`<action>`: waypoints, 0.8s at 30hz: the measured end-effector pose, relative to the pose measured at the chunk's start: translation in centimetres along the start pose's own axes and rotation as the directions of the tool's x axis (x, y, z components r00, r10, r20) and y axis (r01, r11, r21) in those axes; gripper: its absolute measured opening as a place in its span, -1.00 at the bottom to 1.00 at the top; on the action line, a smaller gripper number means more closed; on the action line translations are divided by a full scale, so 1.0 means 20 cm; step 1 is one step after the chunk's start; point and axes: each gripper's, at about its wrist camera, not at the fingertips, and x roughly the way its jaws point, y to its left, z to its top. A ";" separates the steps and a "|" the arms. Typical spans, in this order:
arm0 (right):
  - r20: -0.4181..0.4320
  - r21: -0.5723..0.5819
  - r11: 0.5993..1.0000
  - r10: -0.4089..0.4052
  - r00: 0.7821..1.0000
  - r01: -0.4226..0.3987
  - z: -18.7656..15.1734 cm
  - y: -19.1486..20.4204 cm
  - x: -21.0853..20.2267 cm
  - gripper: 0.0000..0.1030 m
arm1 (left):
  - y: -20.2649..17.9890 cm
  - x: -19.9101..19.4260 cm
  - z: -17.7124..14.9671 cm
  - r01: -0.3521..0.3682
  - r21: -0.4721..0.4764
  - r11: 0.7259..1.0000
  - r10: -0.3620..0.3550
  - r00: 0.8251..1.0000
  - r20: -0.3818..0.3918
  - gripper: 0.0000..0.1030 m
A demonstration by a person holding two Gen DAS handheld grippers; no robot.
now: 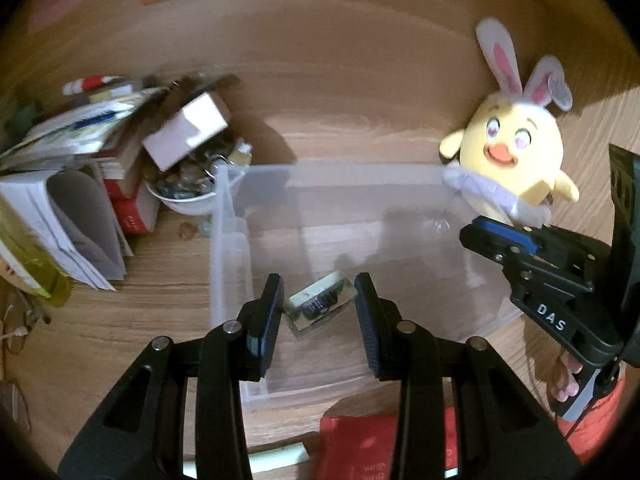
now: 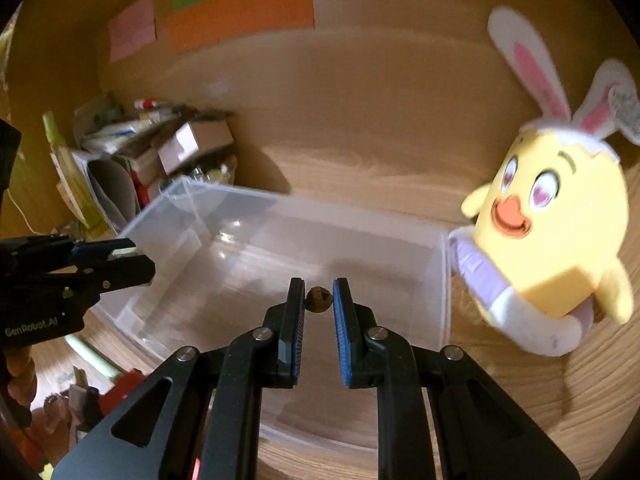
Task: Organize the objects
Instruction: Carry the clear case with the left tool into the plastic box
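Both claws over the bin (image 1: 400, 208) for drop-in: left claw (image 1: 316, 312) part-open, clamping a clear block (image 1: 318, 304); right claw (image 2: 319, 300) nearly closed, pinching a small brown nut (image 2: 319, 299).

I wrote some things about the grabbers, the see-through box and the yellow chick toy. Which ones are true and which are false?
1. The left gripper holds a small clear block. True.
2. The right gripper is empty. False: it is shut on a small brown ball.
3. The clear box is full of toys. False: no toys lie in it; its bottom looks bare.
4. The chick plush has bunny ears. True.
5. The chick plush lies inside the clear box. False: it is outside, by the box's corner.
6. Books and papers are piled beside the box. True.
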 end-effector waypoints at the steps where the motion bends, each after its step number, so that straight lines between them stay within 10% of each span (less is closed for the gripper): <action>1: -0.011 0.000 1.000 -0.001 1.000 0.001 0.00 0.00 0.01 -0.75 | 0.00 0.01 0.00 0.002 0.004 1.000 -0.002 1.000 -0.010 -0.30; 24: -0.111 -0.017 1.000 -0.006 0.994 0.004 -0.06 0.02 0.15 -0.68 | 0.00 0.04 0.03 -0.014 0.002 1.000 0.014 0.999 -0.033 -0.05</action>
